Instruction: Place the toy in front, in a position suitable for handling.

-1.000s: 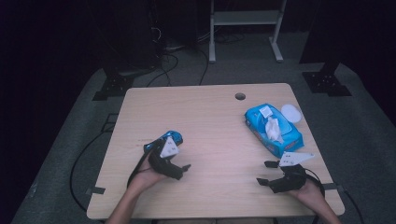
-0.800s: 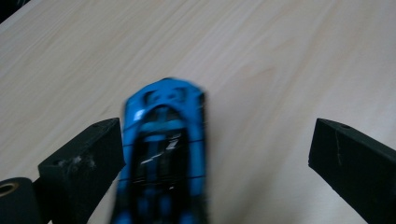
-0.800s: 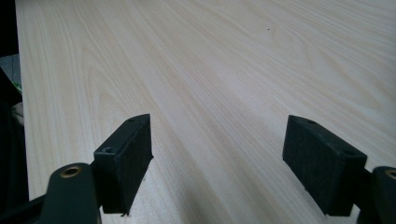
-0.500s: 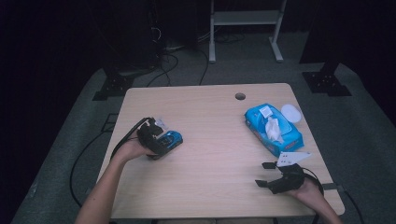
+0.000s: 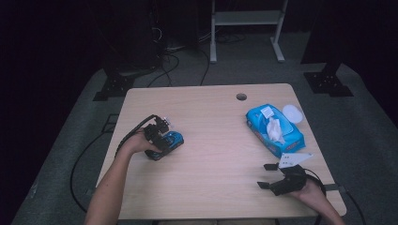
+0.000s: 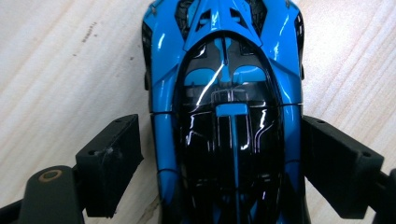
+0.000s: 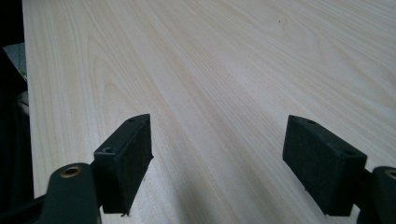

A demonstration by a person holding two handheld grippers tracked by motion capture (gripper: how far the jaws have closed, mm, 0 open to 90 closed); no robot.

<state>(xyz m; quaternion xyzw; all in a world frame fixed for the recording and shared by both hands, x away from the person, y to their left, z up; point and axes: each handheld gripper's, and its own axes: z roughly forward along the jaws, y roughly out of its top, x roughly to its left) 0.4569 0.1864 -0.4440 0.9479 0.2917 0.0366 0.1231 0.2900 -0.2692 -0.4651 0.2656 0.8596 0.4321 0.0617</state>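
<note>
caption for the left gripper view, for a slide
Left gripper straddling a glossy blue and black toy car on the light wooden table, jaws open at its sides.

Toy car (image 6: 229, 116) glossy blue w/ black top; wipes pack (image 5: 274, 130) at 3 o'clock blue, white tissue; table (image 5: 211, 187) pale woodgrain

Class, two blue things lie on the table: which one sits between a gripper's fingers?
The blue toy car, flanked by the left gripper; the blue wipes pack lies apart, beyond the right gripper.

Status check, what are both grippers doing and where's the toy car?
Left gripper open, jaws straddling blue toy car on the table. Right gripper open, holding nothing, low over bare wood. Wipes pack far off, nothing in the way.
</note>
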